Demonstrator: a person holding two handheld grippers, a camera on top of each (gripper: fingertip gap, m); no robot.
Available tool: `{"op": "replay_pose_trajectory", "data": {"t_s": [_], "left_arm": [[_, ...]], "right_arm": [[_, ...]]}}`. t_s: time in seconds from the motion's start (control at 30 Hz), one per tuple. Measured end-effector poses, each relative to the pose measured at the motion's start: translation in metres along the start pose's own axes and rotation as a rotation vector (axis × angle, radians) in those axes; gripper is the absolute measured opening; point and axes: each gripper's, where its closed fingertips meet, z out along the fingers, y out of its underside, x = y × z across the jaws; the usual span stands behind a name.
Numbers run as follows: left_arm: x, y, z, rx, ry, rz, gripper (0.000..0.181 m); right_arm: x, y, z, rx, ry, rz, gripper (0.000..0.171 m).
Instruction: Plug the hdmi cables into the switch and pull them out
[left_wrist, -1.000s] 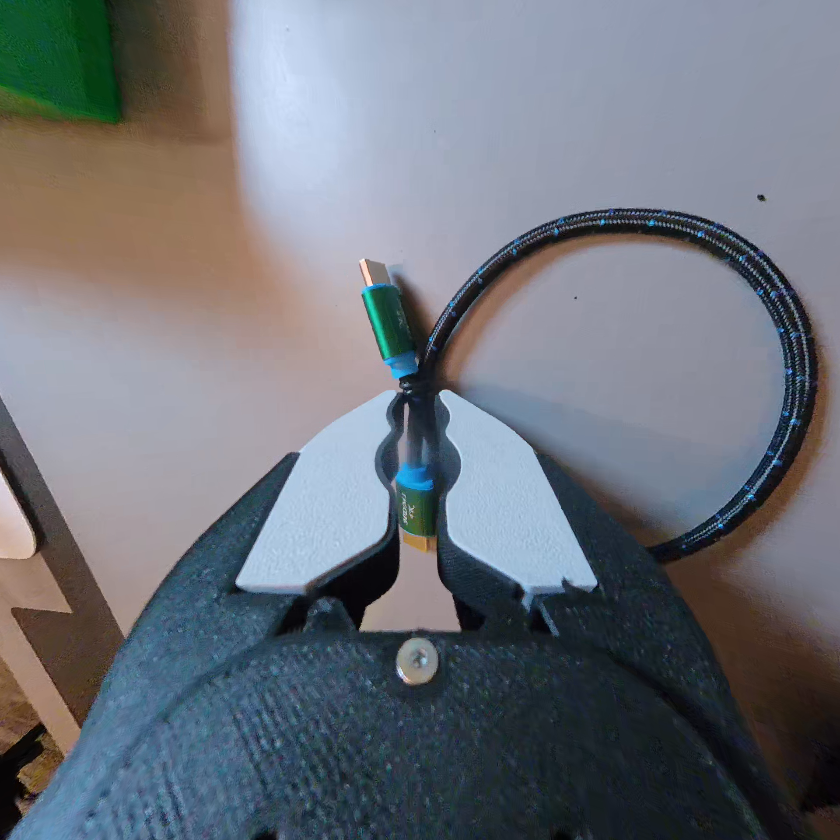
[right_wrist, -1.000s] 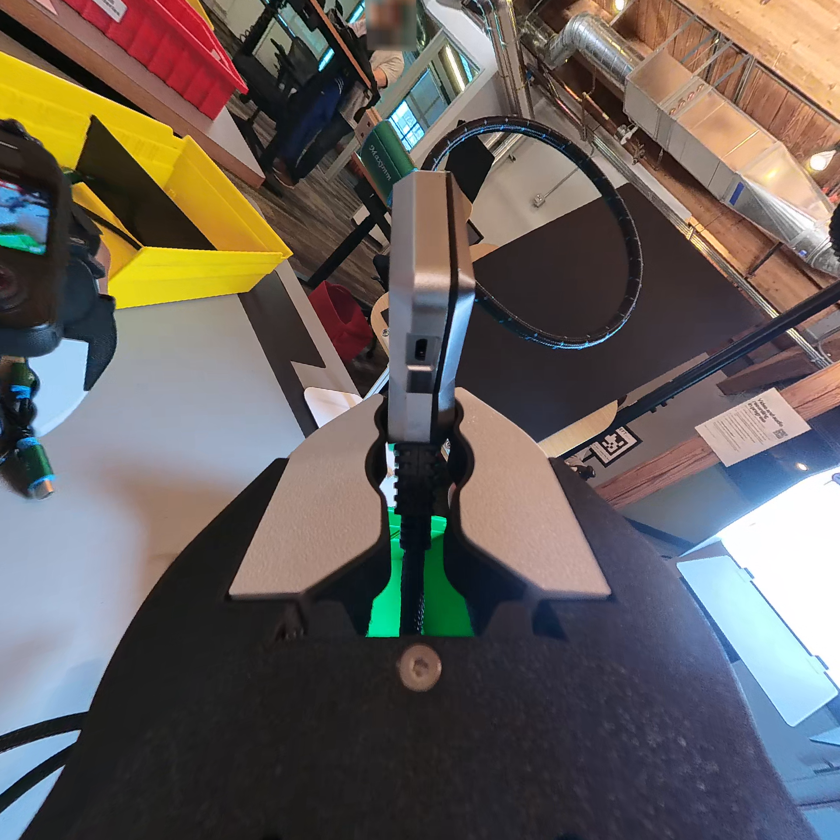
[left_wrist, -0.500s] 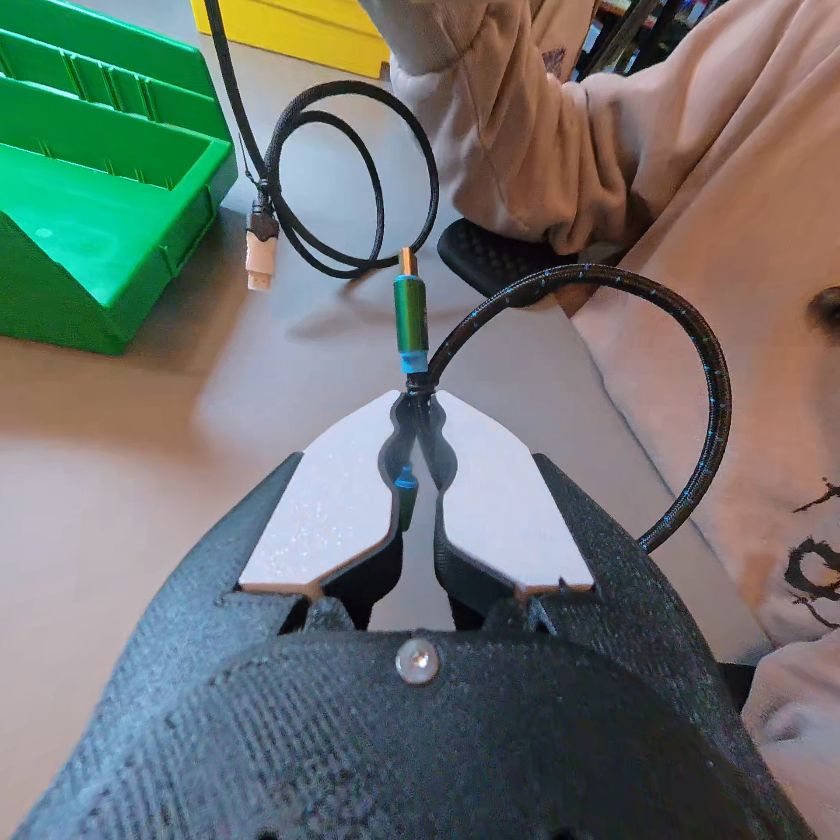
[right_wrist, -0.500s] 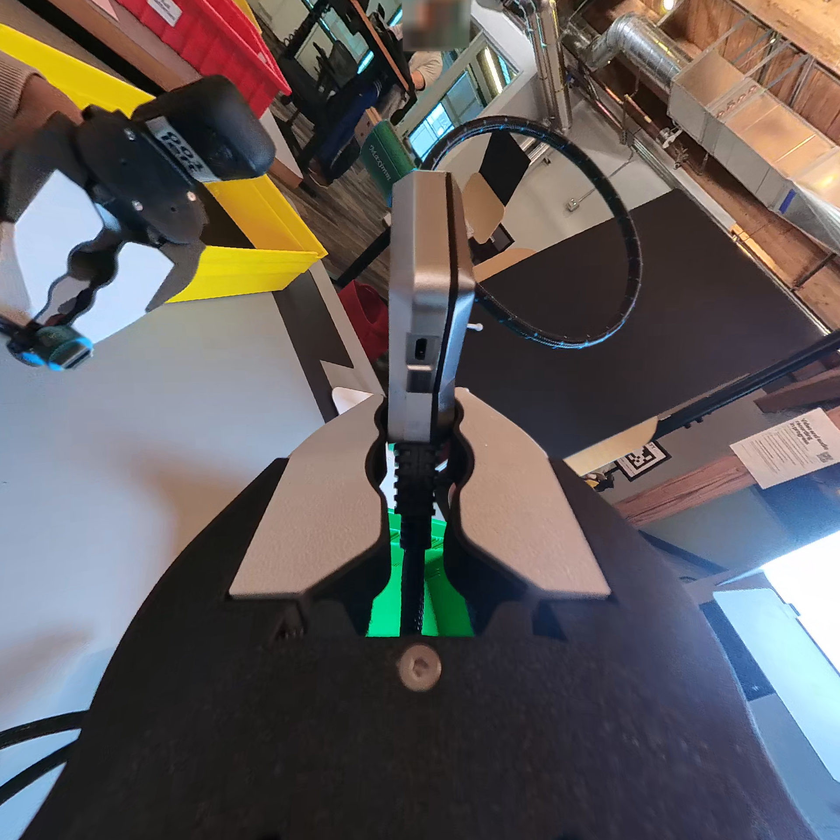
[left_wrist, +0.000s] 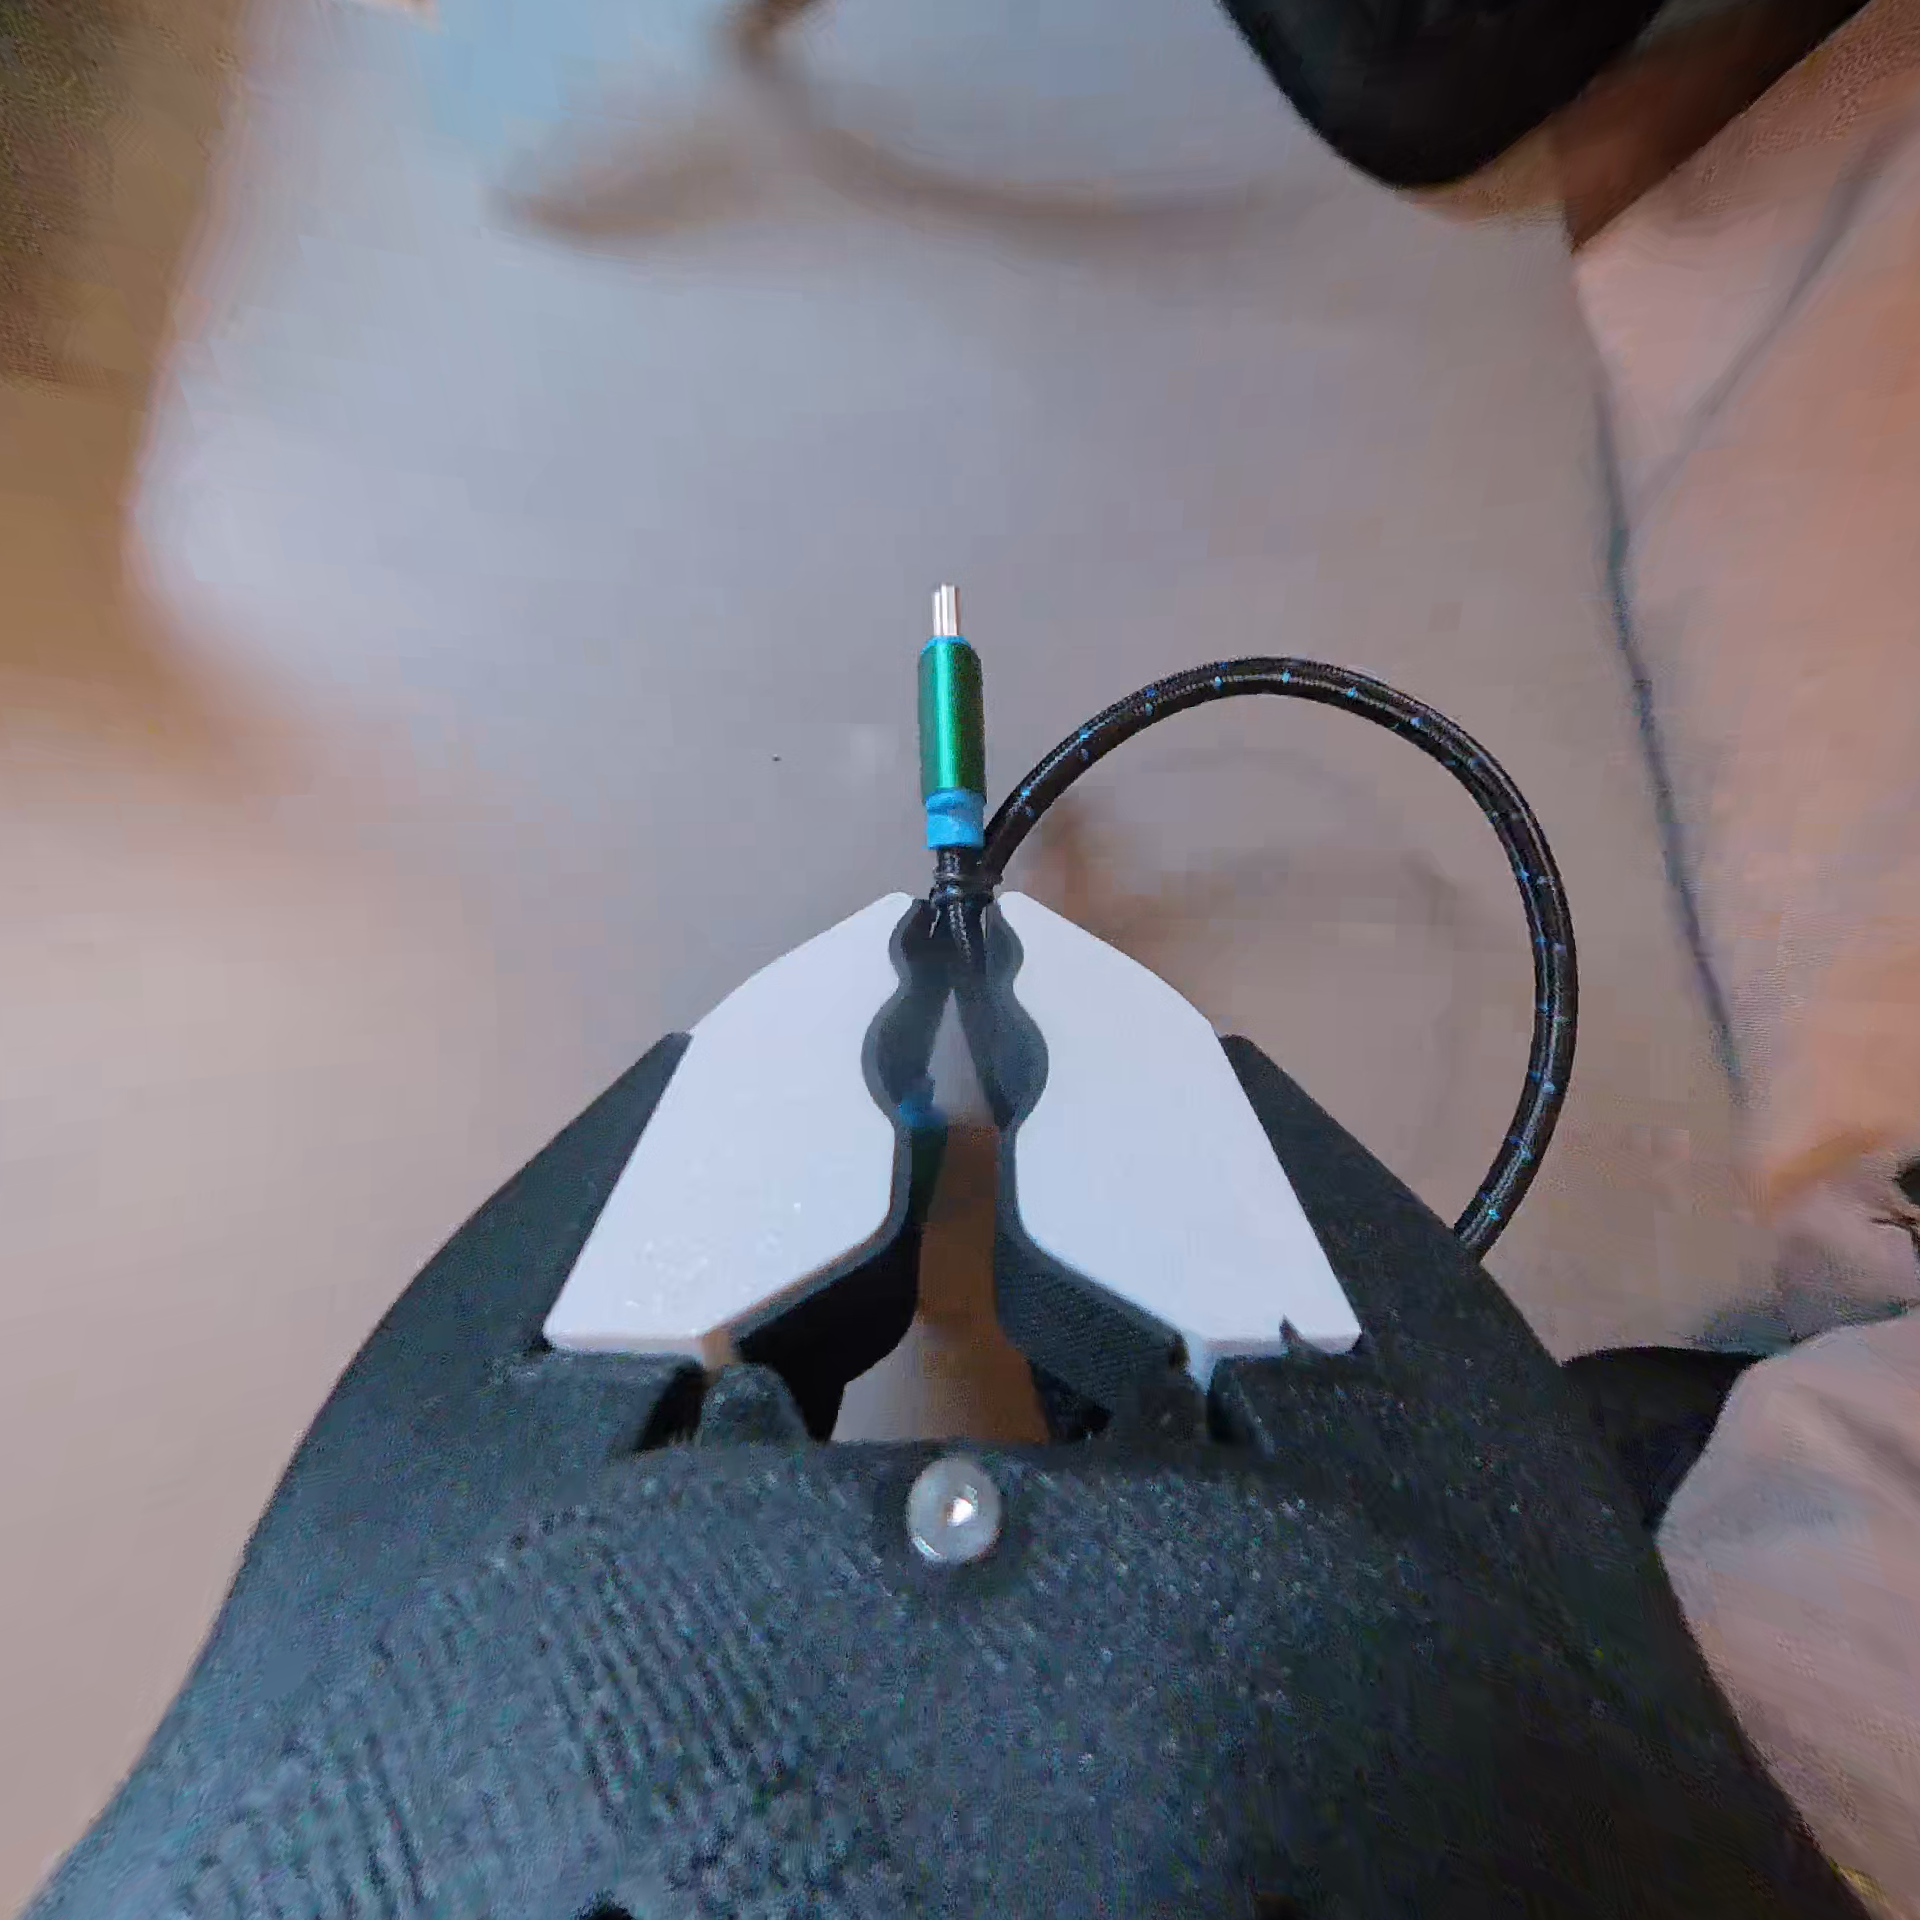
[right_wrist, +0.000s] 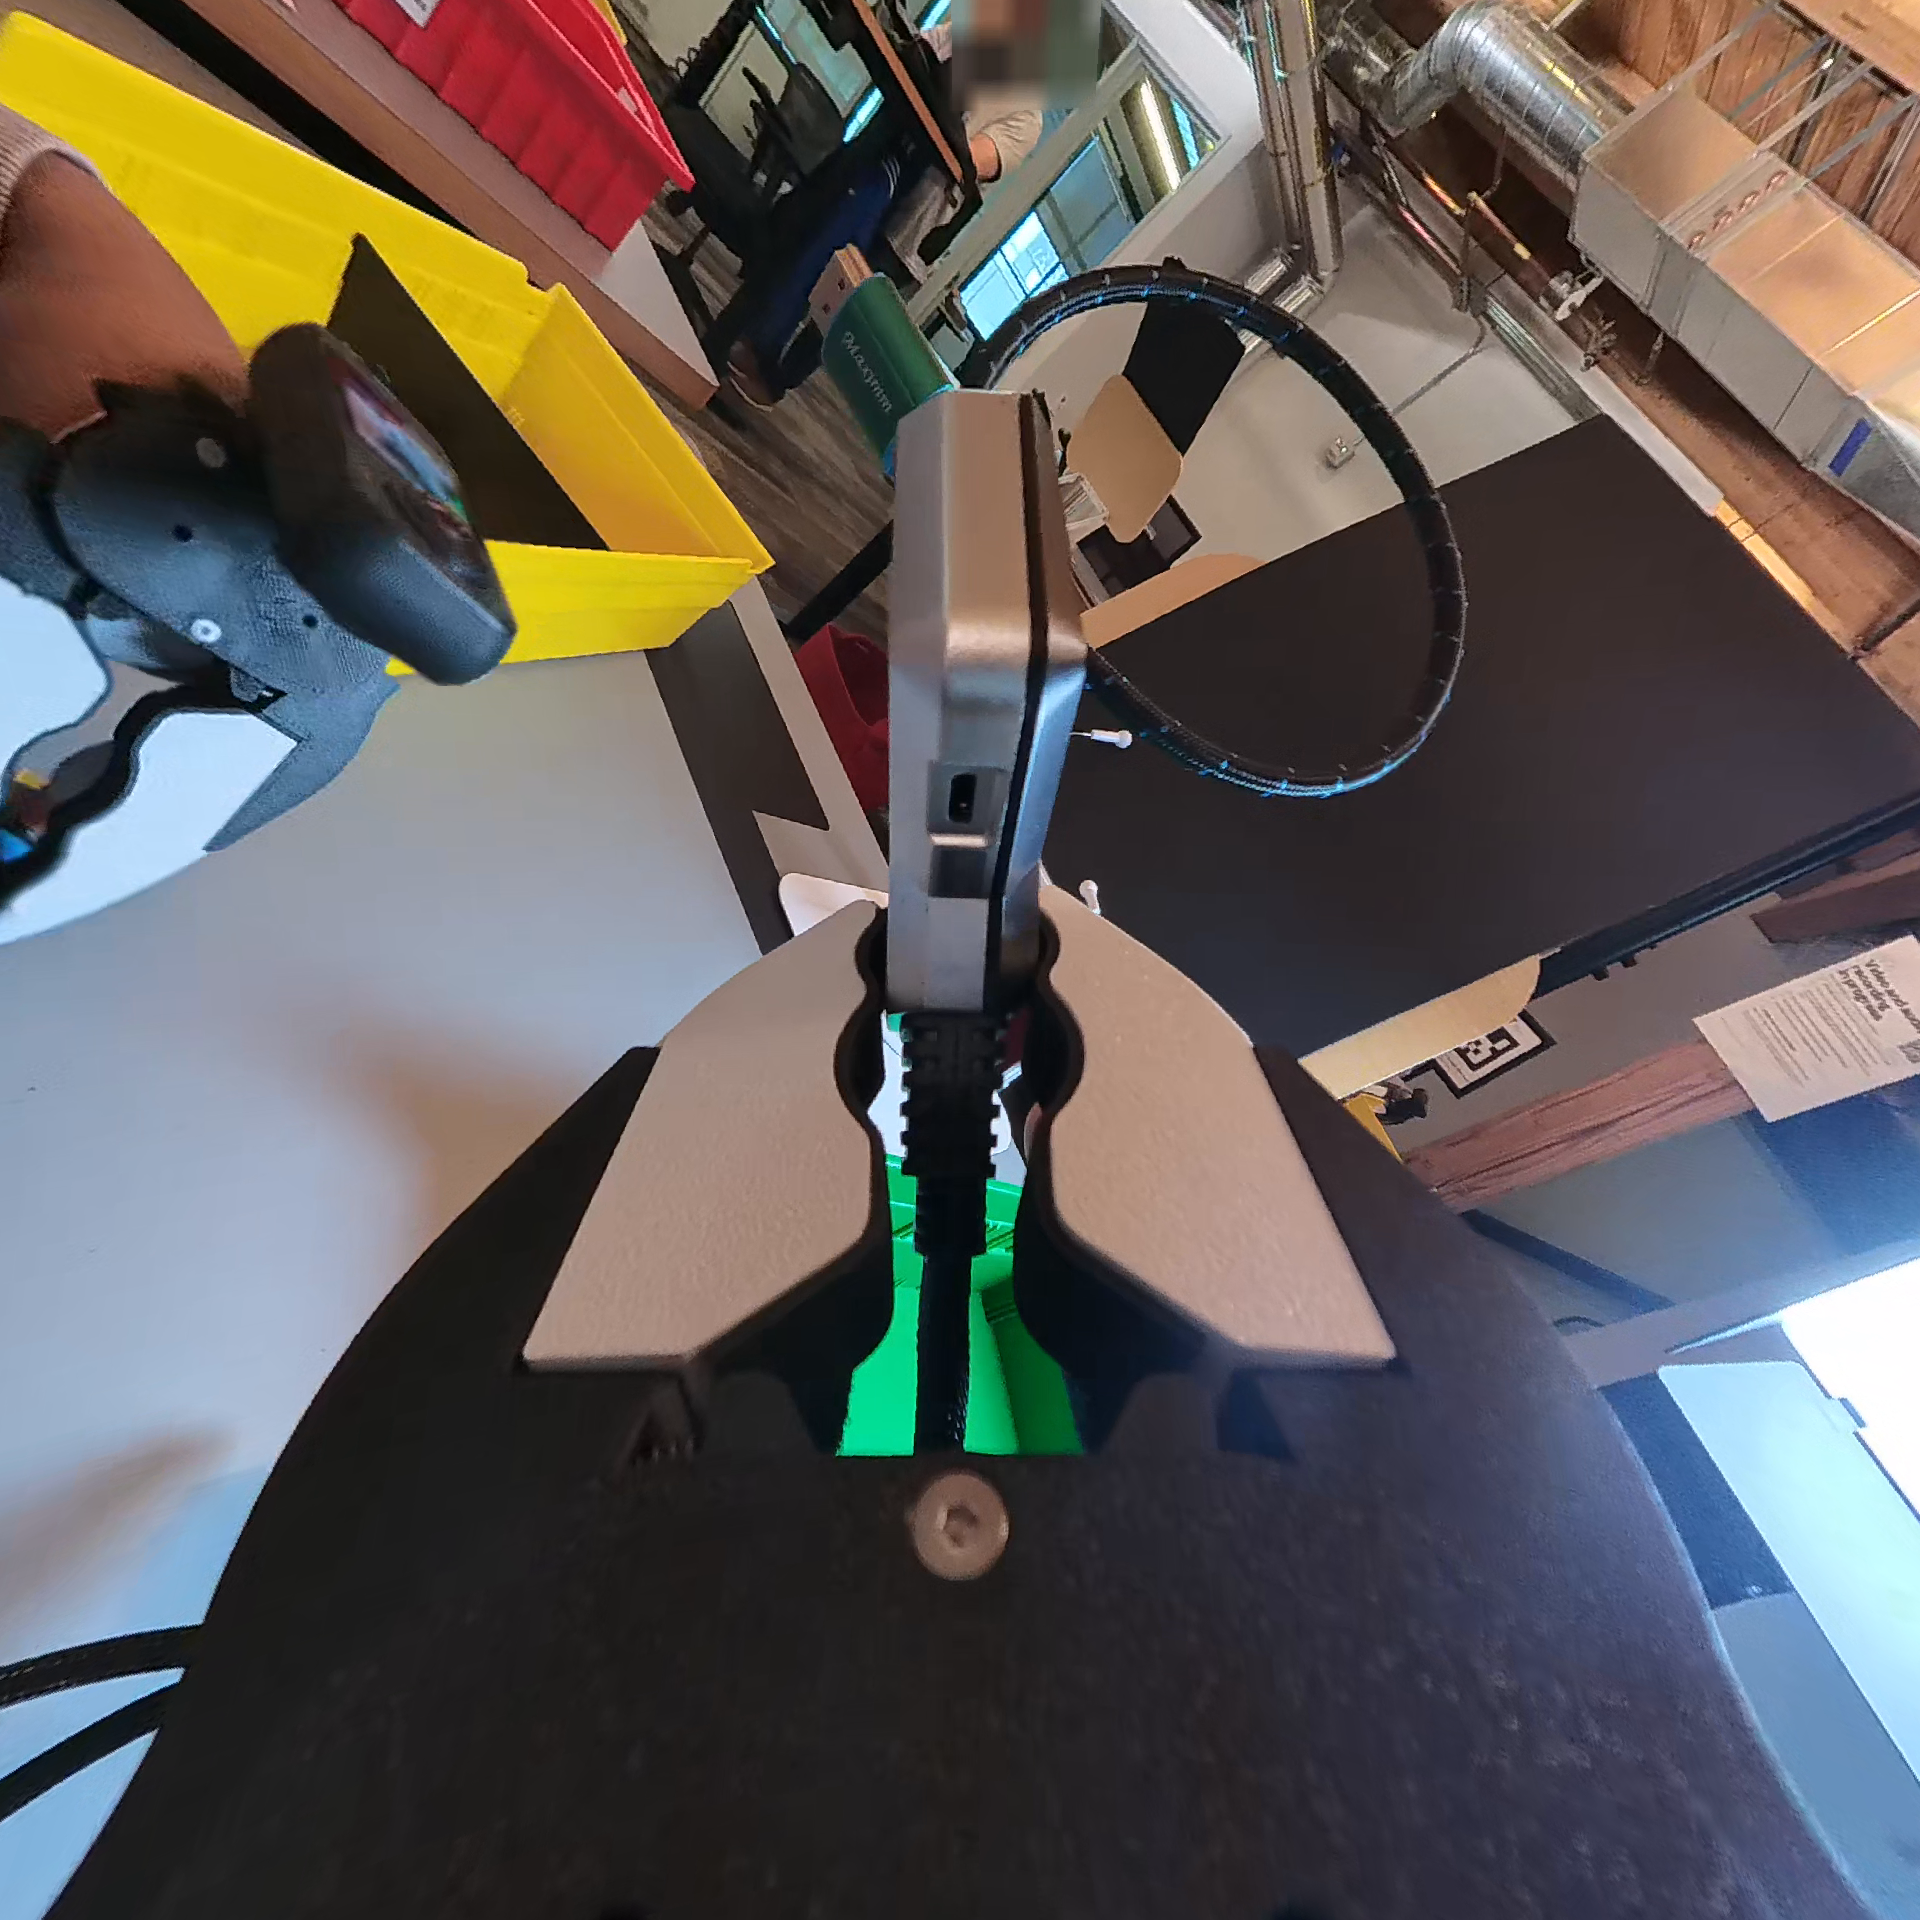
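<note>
- Your left gripper (left_wrist: 958, 914) has its fingers (left_wrist: 769, 1122) clamped on the black braided cable (left_wrist: 1496, 831), just behind the plug.
- The green plug (left_wrist: 950, 732) stands straight out past the finger tips, its metal end free, with nothing touching it.
- The cable makes a loop to the right side and goes down behind the right finger.
- Ahead of the plug is only blurred grey table (left_wrist: 623, 520); a sleeve (left_wrist: 1766, 520) fills the right edge.
- Your right gripper (right_wrist: 956, 935) holds the grey switch (right_wrist: 966, 665) between its fingers (right_wrist: 727, 1174), gripping its lower end.
- The switch stands upright on its narrow side, with small ports facing you.
- A second braided cable (right_wrist: 1434, 582) curves in a ring behind the switch.
- The left gripper is at the far left, well apart from the switch, open table between them.
- A yellow bin (right_wrist: 582, 436) sits at the table's far edge.
</note>
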Motion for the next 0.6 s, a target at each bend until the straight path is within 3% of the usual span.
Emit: {"op": "replay_pose_trajectory", "data": {"t_s": [0.17,0.23,0.37,0.43,0.5,0.53,0.6], "left_arm": [[-0.032,0.003,-0.010,-0.138,-0.303,0.092,0.020],[-0.023,-0.005,-0.025,-0.157,-0.368,0.138,0.023],[0.048,-0.015,-0.028,-0.111,-0.218,0.227,0.030],[0.081,0.008,-0.013,-0.172,-0.137,0.252,0.037],[0.093,0.041,0.005,-0.271,-0.154,0.274,0.039],[0.091,0.056,0.012,-0.312,-0.199,0.289,0.039],[0.097,0.042,0.013,-0.169,-0.262,0.316,0.007]], "right_arm": [[0.006,0.002,-0.004,-0.005,0.021,0.002,0.023],[0.012,0.003,-0.009,-0.010,0.038,0.005,0.022],[0.026,0.006,-0.018,0.000,0.072,0.031,0.023],[0.028,0.007,-0.020,-0.002,0.078,0.033,0.023],[0.029,0.005,-0.020,-0.001,0.081,0.031,0.023],[0.028,0.003,-0.019,0.004,0.079,0.031,0.023],[0.025,-0.001,-0.018,0.014,0.073,0.030,0.023]]}}
